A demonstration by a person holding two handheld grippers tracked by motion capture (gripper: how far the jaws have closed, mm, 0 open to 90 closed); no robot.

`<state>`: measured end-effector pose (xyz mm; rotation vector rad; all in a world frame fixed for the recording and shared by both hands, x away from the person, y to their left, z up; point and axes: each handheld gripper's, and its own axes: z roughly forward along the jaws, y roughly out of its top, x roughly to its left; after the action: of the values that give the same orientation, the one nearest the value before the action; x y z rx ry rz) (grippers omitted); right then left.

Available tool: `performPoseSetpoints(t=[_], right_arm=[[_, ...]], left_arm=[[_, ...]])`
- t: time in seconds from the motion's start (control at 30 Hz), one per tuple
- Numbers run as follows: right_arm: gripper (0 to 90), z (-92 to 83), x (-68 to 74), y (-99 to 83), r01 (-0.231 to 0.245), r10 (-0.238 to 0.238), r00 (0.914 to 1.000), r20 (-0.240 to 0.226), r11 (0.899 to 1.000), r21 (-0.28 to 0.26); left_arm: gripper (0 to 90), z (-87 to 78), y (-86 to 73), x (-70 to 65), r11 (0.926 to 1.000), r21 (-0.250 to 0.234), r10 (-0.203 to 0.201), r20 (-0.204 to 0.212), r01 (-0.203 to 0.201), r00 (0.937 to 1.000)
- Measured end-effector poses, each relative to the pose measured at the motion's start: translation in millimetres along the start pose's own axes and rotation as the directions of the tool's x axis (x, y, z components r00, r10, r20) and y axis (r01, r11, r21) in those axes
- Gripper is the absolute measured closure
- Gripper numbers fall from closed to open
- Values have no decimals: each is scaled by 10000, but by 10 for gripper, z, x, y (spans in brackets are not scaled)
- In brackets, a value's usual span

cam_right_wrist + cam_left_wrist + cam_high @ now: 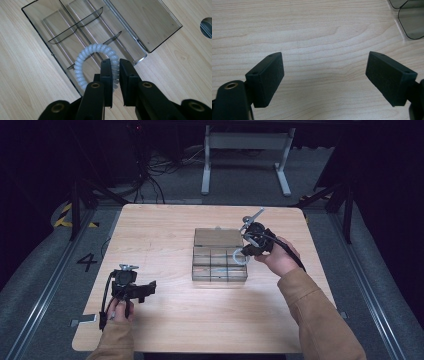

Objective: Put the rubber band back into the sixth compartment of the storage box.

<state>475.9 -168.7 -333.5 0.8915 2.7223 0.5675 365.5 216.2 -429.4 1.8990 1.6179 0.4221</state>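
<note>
Right gripper view looks down my right gripper (115, 72), whose jaws are pinched on a white spiral hair tie (93, 62), held over the near right end of the clear divided box (62, 32); its lid (147, 22) lies open flat beyond the compartments. I judge the step in hand is setting the tie into an end compartment. To do that well I would lower until the coil sits below the divider tops, keep the loop off the box wall so it does not spring out, and only then part the jaws. In the high view that box (220, 270) sits near the middle of the table (165, 320), with bare wood all round it, so my right hand (280, 260) can draw back toward the right edge freely. My left gripper (134, 289) hangs near the front left corner, well apart from the box, jaws spread wide over bare wood.
</note>
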Motion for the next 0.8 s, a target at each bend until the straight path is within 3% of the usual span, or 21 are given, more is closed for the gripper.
performPoseSetpoints(t=[0.27,0.43,0.8], right_arm=[[819,95,31,-4,31,-30,10000,45,10000,-19],[819,245,68,-21,10,-8,10000,-72,9998,204],[818,404,96,-32,126,-121,9999,-72,9978,652]], left_arm=[[158,-3,1,-1,10000,12,7,-2,-7,10000],[158,-1,-1,1,10000,13,-1,5,1,10000],[158,2,-1,3,10000,14,-1,1,1,10000]])
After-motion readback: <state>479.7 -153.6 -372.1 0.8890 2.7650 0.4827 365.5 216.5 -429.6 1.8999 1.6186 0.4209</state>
